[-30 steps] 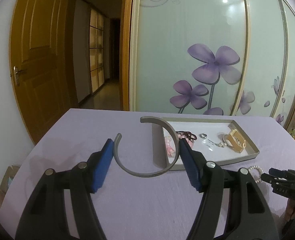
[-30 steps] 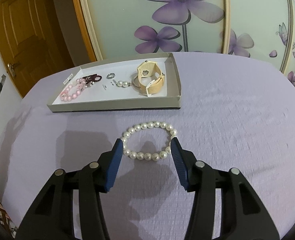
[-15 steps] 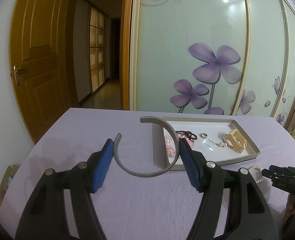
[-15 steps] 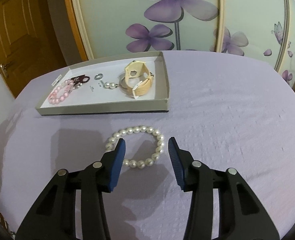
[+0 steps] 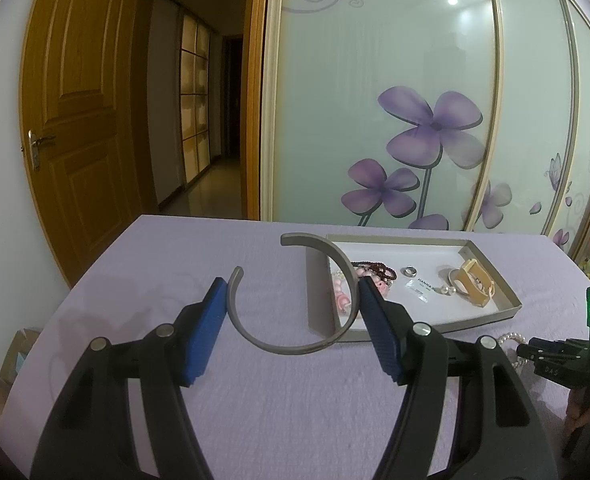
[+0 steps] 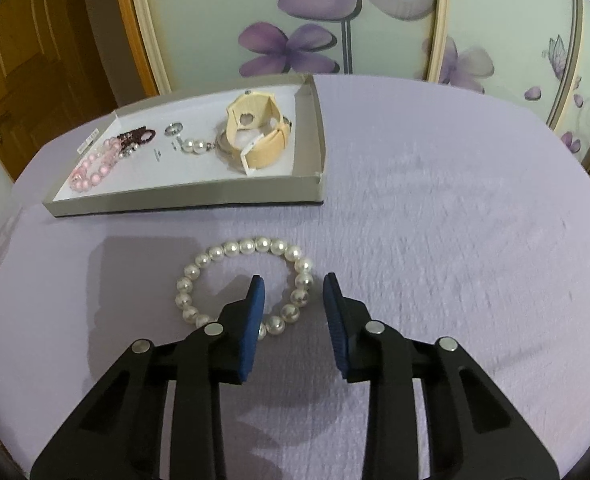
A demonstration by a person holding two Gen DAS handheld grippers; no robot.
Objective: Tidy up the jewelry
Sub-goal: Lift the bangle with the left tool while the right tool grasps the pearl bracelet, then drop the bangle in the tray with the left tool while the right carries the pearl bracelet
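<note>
Right gripper (image 6: 293, 286): fingers narrow, holding nothing, straddling pearl bracelet's (image 6: 243, 282) right arc (nearer arm).
Left gripper (image 5: 293, 294): fingers wide, bracing grey open bangle (image 5: 295, 344).

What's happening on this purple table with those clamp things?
Someone is tidying jewelry with two tools. The left hand-held gripper grips a grey open bangle between its pads, near the grey tray that already holds a pink bead bracelet and a cream watch. The right hand-held gripper is open, straddling one side of a white pearl bracelet lying on the cloth, not yet gripped.
</note>
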